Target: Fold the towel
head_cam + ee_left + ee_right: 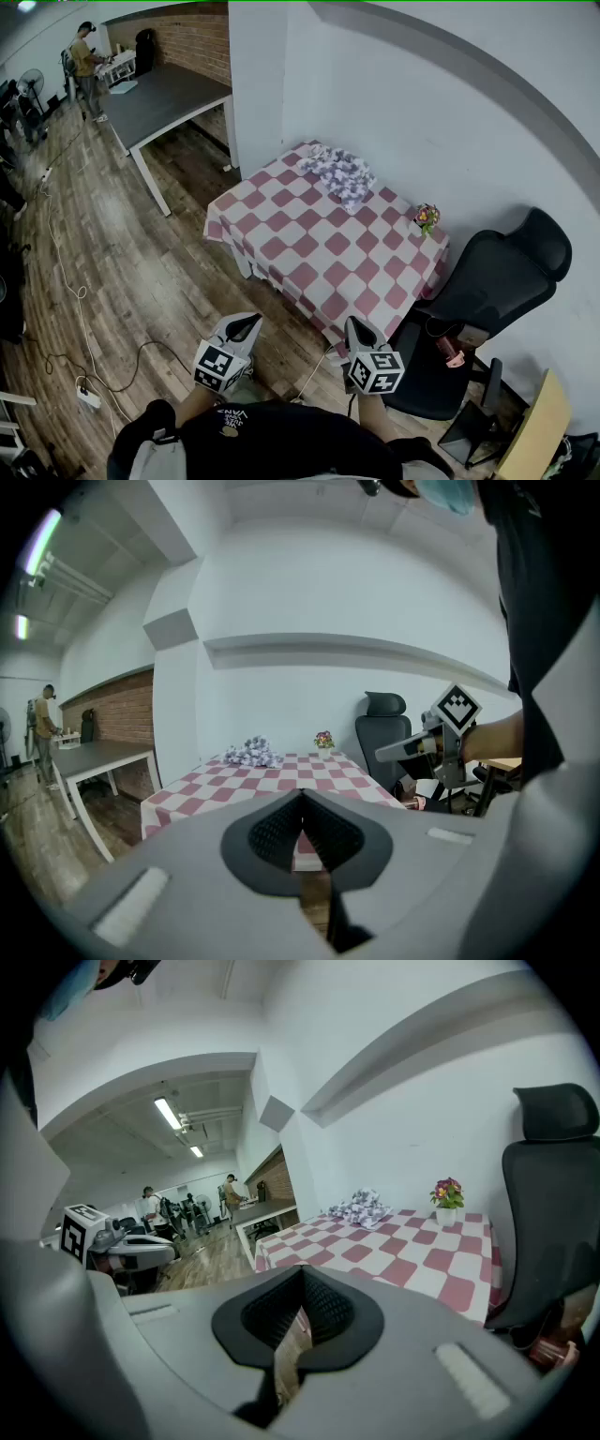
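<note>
A crumpled towel (339,172) with a purple and white print lies in a heap at the far corner of a table (309,253) covered by a red and white checked cloth. The same towel (252,754) shows in the left gripper view and the towel (361,1207) again in the right gripper view, well ahead of both. My left gripper (246,326) and my right gripper (357,330) hang side by side in the air short of the table's near edge. Both are shut with nothing between the jaws.
A small pot of flowers (427,218) stands at the table's right edge. A black office chair (487,291) sits right of the table. A grey table (164,98) stands further back left, with a person (84,66) beyond it. Cables (66,281) trail over the wooden floor.
</note>
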Available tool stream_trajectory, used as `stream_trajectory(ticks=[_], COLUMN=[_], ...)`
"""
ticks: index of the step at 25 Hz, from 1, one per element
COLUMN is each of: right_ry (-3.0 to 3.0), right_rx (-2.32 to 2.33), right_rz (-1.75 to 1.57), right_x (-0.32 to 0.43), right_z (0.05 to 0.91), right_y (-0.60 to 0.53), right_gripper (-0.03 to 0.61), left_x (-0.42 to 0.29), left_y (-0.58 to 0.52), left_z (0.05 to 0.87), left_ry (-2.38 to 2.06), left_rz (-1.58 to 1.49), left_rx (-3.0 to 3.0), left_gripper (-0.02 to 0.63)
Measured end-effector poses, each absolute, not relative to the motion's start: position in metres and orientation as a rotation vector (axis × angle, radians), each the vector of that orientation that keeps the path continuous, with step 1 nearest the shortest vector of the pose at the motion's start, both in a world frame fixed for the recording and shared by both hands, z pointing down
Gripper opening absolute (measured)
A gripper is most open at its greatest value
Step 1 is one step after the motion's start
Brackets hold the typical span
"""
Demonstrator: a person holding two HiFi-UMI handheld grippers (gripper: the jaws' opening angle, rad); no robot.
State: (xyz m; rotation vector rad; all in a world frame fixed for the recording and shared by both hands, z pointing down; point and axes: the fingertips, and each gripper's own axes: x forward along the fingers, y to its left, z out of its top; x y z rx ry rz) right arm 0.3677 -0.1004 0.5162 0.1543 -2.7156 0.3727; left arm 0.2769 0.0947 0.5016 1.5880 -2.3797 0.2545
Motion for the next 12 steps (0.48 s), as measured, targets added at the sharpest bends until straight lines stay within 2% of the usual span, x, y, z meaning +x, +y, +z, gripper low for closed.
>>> stream_trajectory(ticks=[9,10,11,12], right_ry=[-2.808,-2.808,-2.808,-2.806], right_rx=[0.359,0.394,0.429,0.466], right_rz=[0.423,0.431,0.439,0.447], right_x=[0.284,0.276,0.269,0.263], right_z=[0.483,0.481,0.480,0.480], right_y=[-0.117,-0.117,-0.117,-0.117], right_gripper=[0.005,0.008,0.080,0.115], left_x=[0.189,0.177,0.166,0.154], left_y=[0.080,0.080,0.080,0.080], left_z=[0.476,0.475,0.475,0.475], left_ry=[-2.361,-2.352,-2.340,-2.326], left_rz=[0.176,0.169,0.167,0.169], left_rx=[1.757,1.774,1.792,1.813], left_gripper=[0.011,0.029,0.082,0.140])
